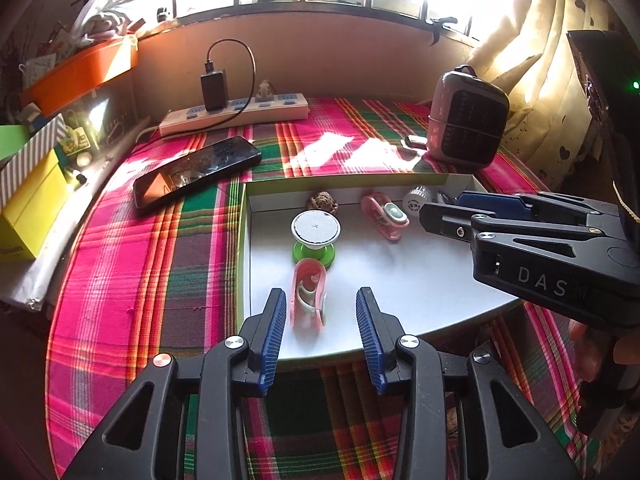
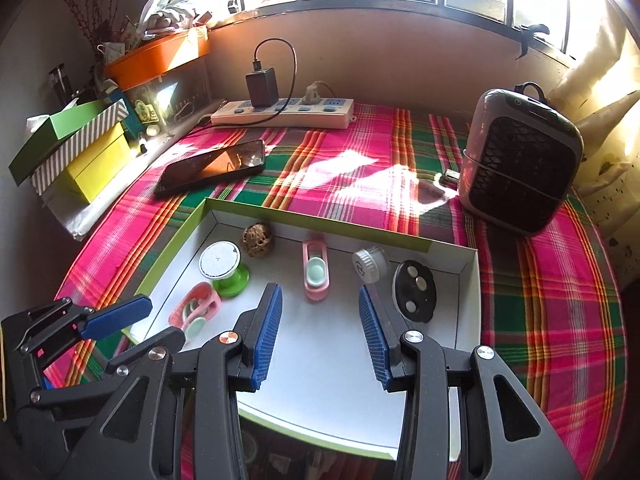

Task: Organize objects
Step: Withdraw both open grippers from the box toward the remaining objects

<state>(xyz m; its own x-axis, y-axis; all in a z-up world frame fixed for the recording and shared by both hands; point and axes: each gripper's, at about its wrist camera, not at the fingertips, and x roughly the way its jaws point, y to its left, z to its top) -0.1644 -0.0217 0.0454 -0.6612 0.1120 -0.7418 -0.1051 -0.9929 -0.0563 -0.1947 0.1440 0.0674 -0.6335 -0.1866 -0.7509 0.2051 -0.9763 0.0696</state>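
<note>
A shallow white box with a green rim (image 1: pixel 243 240) (image 2: pixel 172 240) lies on the plaid cloth. In it are a green-based white round stand (image 1: pixel 316 236) (image 2: pixel 224 268), a brown walnut (image 1: pixel 322 202) (image 2: pixel 256 239), two pink clips (image 1: pixel 308 296) (image 1: pixel 386 214) (image 2: pixel 195 312) (image 2: pixel 316 270), a small white-capped jar (image 2: pixel 370 265) and a black disc with magnets (image 2: pixel 415 290). My left gripper (image 1: pixel 322 312) is open over the box's near edge, the near pink clip just beyond its left finger. My right gripper (image 2: pixel 320 312) is open and empty over the box, and shows at the right in the left wrist view (image 1: pixel 452 210).
A black phone (image 1: pixel 198 170) (image 2: pixel 212 170) lies left of the box. A white power strip with a charger (image 1: pixel 236 112) (image 2: pixel 284 110) sits at the back. A small grey heater (image 1: pixel 466 120) (image 2: pixel 520 160) stands back right. Stacked boxes (image 2: pixel 76 152) stand at the left.
</note>
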